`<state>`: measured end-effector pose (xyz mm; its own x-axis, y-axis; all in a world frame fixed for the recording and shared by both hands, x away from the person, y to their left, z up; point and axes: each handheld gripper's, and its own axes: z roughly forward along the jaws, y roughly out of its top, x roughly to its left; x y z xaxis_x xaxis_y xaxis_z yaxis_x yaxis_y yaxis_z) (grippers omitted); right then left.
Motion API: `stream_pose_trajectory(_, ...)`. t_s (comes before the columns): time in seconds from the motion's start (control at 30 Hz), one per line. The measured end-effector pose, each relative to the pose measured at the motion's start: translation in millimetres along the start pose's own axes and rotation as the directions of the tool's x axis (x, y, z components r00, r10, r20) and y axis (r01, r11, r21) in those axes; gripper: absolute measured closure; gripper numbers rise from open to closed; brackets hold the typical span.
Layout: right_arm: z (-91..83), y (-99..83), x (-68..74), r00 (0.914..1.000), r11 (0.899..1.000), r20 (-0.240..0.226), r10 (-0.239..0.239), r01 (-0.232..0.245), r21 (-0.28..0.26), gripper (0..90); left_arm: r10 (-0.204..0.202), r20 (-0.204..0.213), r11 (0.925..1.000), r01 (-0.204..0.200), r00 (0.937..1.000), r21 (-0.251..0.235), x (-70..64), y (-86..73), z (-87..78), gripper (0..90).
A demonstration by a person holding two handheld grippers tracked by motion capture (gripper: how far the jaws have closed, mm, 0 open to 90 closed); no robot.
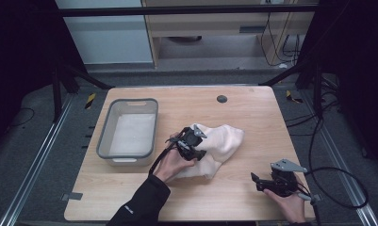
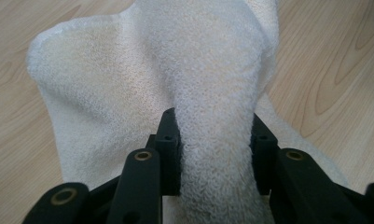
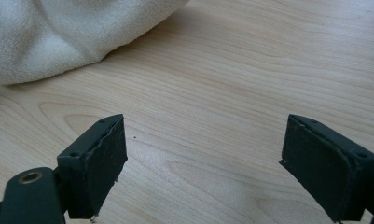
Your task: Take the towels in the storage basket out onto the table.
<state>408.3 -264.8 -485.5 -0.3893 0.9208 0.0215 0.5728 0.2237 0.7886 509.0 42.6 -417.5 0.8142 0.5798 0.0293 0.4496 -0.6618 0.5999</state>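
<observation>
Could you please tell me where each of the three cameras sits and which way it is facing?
High view: above the person's side, looking forward and down on the table, grey bin, both hands.
Left gripper view: on the left gripper, along jaws shut on the white towel.
Right gripper view: on the right gripper, low over bare wood, jaws wide apart.
All three share the towel.

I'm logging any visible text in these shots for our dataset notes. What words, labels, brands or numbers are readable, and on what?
None can be read.
Sleeve: a small white mark near the cuff, too small and blurred to read.
Towel, grey bin, table, both grippers: no text shown.
</observation>
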Motion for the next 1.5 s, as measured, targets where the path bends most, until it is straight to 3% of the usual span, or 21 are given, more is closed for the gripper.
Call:
stream_pose_trajectory(0.5, 0.5, -0.2, 0.3, 1.0, 1.0, 0.0, -0.003, 0.003, 0.003, 13.7, -0.013, -0.003, 0.9988, 0.012, 0.9999, -0.048, 0.3, -10.8, 2.6, 50.5)
stream_pose_trajectory(0.77, 0.7, -0.1, 0.3, 1.0, 1.0, 0.0, -0.005, 0.005, 0.005, 13.6, 0.006, -0.005, 0.997, -0.006, 1.0, -0.077, 1.2, -15.9, -2.5, 36.3)
stream_pose_trajectory(1.07, 1.2, -0.4, 0.4, 1.0, 1.0, 0.002, -0.007, 0.007, 0.007, 13.3, 0.011, -0.015, 0.99, -0.013, 0.9998, -0.141, 1.4, -25.7, -18.9, 27.3)
stream_pose_trajectory(1.13, 1.3, -0.5, 0.3, 1.0, 1.0, 0.002, -0.009, 0.009, 0.007, 13.2, -0.001, -0.004, 0.9877, 0.001, 1.0, -0.156, 1.6, -28.3, -22.2, 26.3)
stream_pose_trajectory(1.5, 1.4, -0.6, 0.0, 0.9999, 1.0, 0.003, -0.011, 0.011, 0.007, 13.1, -0.013, -0.03, 0.9754, 0.006, 0.9995, -0.22, 3.9, -43.5, -43.5, 23.2)
